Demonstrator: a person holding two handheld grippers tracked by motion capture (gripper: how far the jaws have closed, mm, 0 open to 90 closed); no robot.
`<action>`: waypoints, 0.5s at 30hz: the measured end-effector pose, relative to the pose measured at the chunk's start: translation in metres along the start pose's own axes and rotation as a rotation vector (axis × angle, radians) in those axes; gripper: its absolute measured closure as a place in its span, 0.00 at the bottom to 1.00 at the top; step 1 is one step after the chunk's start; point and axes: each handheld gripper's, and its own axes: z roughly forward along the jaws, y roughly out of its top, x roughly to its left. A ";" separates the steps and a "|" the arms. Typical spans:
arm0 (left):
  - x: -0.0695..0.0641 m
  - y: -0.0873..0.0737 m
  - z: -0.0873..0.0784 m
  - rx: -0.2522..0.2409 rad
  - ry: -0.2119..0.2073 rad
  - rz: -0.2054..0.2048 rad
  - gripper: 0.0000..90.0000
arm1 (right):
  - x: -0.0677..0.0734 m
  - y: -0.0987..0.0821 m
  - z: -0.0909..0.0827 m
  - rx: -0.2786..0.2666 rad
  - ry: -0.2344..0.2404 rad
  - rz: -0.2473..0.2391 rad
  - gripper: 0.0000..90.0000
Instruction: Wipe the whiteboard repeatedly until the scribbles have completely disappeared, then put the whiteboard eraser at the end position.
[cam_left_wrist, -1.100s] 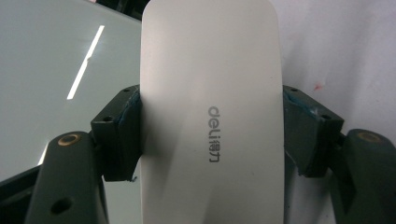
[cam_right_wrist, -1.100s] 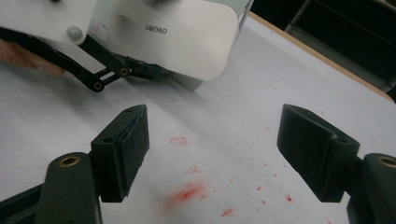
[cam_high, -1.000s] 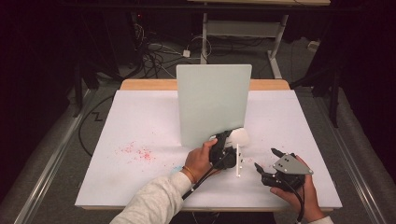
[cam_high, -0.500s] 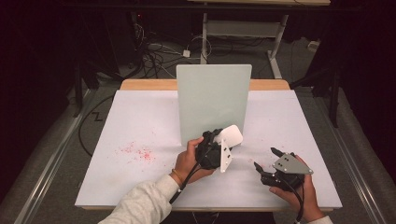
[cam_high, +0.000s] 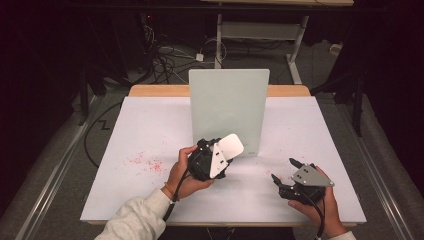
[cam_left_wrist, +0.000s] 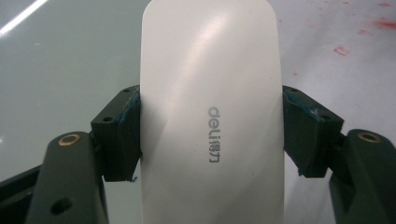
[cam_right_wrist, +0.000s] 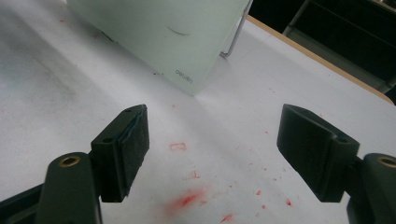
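Left gripper (cam_high: 216, 159) pinches a white eraser (cam_high: 229, 147) across its width; in the left gripper view both pads (cam_left_wrist: 125, 135) press against the sides of the eraser (cam_left_wrist: 212, 112), which bears a grey "deli" mark. Eraser is held off the desk (cam_high: 150, 200), near the middle, just in front of the upright pale-green board (cam_high: 227, 105), and points up and right. Whether it touches the board cannot be told.

Right gripper (cam_high: 286, 175) is at the near right of the desk, jaws spread with nothing between them. In the right gripper view it (cam_right_wrist: 212, 149) faces the lower corner of the board (cam_right_wrist: 159, 32), over red smears (cam_right_wrist: 187, 200) on the desk.

More red specks (cam_high: 145, 162) lie on the desk to the left of the left hand (cam_high: 184, 172).
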 end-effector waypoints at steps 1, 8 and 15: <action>0.002 0.000 -0.002 0.014 -0.021 -0.004 0.32 | 0.000 0.000 0.000 -0.001 0.001 0.000 0.29; 0.008 0.003 -0.018 0.177 -0.258 0.093 0.32 | 0.002 0.001 0.000 0.000 0.009 0.001 0.29; -0.007 0.003 -0.015 0.287 -0.446 0.182 0.32 | 0.007 0.002 0.001 -0.002 0.024 -0.011 0.29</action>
